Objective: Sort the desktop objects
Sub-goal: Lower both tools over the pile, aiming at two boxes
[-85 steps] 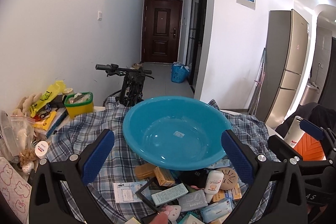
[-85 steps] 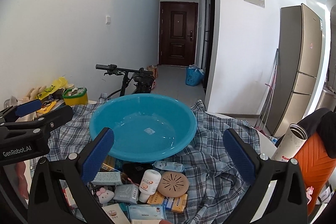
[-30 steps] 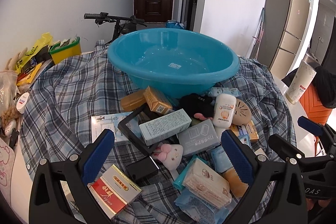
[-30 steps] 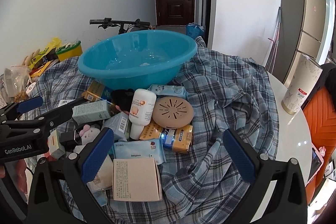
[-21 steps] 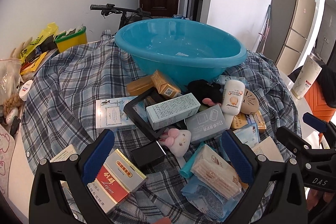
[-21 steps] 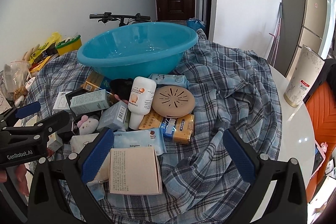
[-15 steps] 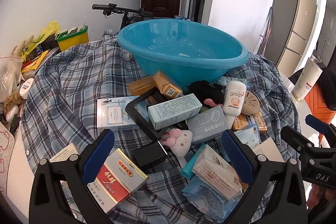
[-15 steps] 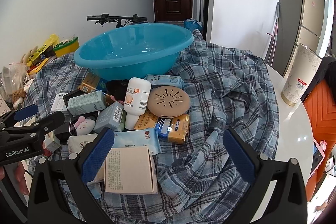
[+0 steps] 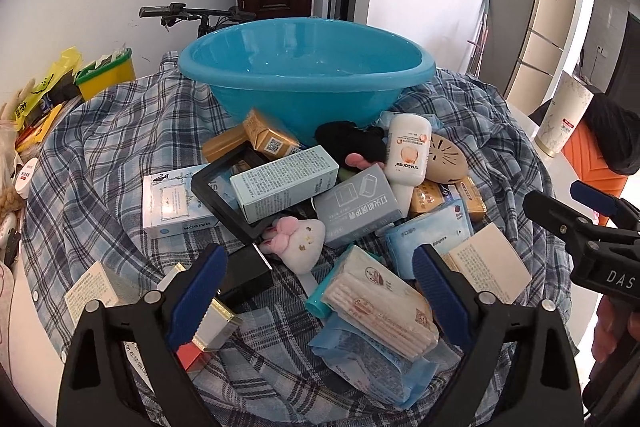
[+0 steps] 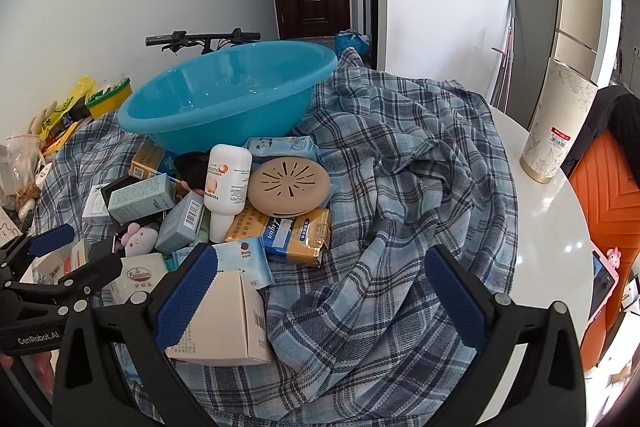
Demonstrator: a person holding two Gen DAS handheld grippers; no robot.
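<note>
Left gripper (image 9: 316, 291): jaws wide but just been closing, nothing gripped; cotton-swab pack (image 9: 380, 303) lies btwn them.
Right gripper (image 10: 316, 291): wide apart, empty, over plaid cloth (image 10: 400, 187).
Clutter: piled in front of blue basin (image 9: 306, 67).

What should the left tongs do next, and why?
Probably ease down a bit and close on the swab pack. The left tongs are open, their jaws just closing a little, and that pack lies right between them on top of the pile. The basin behind is still empty.
</note>
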